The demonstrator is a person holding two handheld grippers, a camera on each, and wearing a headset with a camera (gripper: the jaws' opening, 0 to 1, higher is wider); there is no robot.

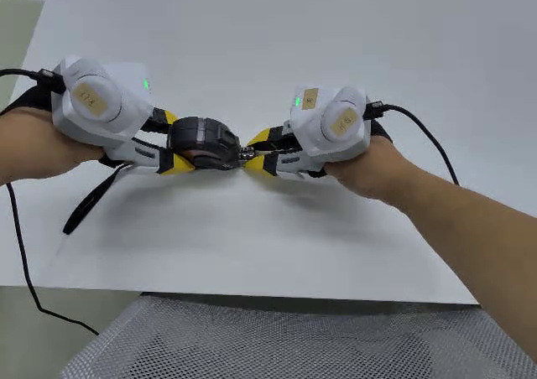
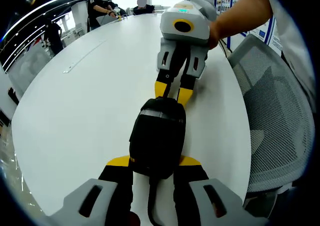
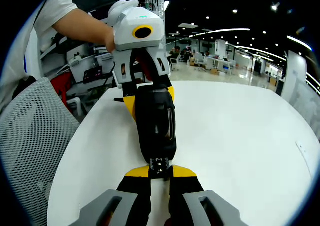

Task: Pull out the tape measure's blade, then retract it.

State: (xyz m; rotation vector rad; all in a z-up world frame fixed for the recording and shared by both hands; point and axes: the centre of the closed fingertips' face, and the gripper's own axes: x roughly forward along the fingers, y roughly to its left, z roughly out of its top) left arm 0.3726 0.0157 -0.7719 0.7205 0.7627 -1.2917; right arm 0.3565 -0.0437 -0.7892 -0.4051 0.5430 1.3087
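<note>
Over the table [image 1: 252, 27], left fingers [image 1: 178, 163] clamp tape measure [image 1: 201, 140], right fingers [image 1: 258, 136] pinch its hook [image 3: 159, 167].

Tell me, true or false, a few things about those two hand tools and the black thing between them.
1. The left gripper holds the tape measure by its case. True.
2. The right gripper pinches the blade tip. True.
3. The blade is pulled far out across the table. False: the tip sits right at the case.
4. The table is black. False: it is white.
5. A mesh chair is by the table. True.
</note>
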